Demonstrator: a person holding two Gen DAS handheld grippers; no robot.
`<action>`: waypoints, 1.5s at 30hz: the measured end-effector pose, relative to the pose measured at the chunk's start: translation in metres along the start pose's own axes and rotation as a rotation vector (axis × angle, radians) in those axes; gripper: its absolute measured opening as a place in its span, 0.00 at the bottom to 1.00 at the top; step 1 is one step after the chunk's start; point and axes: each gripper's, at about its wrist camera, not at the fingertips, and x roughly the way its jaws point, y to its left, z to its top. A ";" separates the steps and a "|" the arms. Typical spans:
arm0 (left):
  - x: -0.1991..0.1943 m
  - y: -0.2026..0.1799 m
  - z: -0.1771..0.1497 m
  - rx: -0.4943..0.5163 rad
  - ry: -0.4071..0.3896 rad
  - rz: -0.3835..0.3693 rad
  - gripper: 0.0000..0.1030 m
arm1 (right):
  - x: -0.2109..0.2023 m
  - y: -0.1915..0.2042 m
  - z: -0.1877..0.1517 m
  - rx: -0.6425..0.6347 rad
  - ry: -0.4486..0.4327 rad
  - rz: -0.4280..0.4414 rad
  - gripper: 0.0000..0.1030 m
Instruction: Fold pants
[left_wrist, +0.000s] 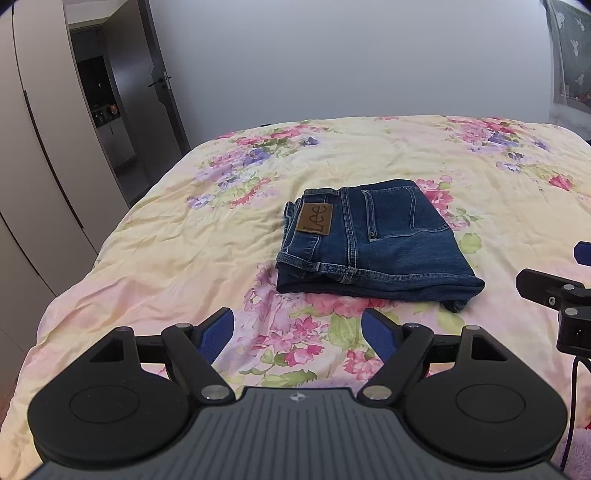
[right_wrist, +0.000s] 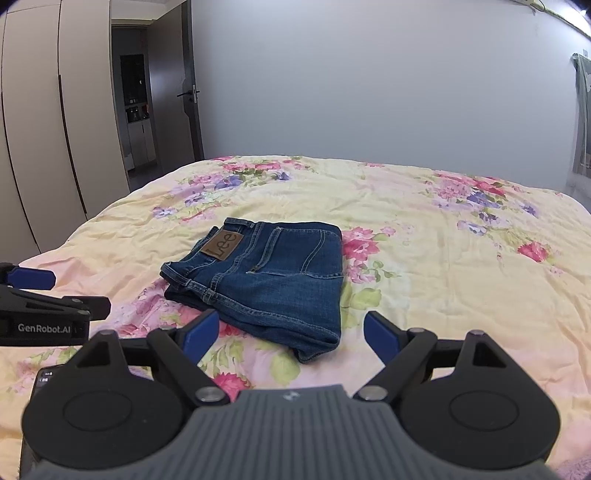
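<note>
The dark blue denim pants (left_wrist: 373, 240), folded into a compact stack with a brown leather label on top, lie mid-bed on the yellow floral bedspread (left_wrist: 166, 240). Left tongs (left_wrist: 297, 334) and right tongs (right_wrist: 291, 336) hover just before them, both spread, empty. Only the right wrist view shows lettering on the left tongs' body.

Left wrist view: camera sits behind left gripper (left_wrist: 297, 334), looks forward and slightly down over bed (left_wrist: 166, 258). Folded jeans (left_wrist: 373, 240) near, at 12 to 1 o'clock; right gripper (left_wrist: 561, 295) enters frame at 3 o'clock.

Right wrist view: camera sits behind right gripper (right_wrist: 291, 336), same forward direction, similar nearness. Jeans (right_wrist: 266, 280) at 11 to 12 o'clock; left gripper (right_wrist: 44, 295) at 9 o'clock.

Both views share jeans, floral bed cover, grey wall (right_wrist: 369, 81), door (right_wrist: 173, 96), wardrobe (right_wrist: 37, 129).
</note>
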 end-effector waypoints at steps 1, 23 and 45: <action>0.000 0.000 0.000 0.000 -0.001 0.000 0.90 | -0.001 0.000 0.000 0.000 -0.002 0.000 0.79; -0.004 0.001 0.002 0.006 -0.010 0.004 0.90 | -0.007 0.003 0.000 -0.019 -0.016 0.011 0.79; -0.006 0.000 0.005 0.011 -0.019 0.002 0.90 | -0.007 0.002 0.002 -0.016 -0.016 0.008 0.79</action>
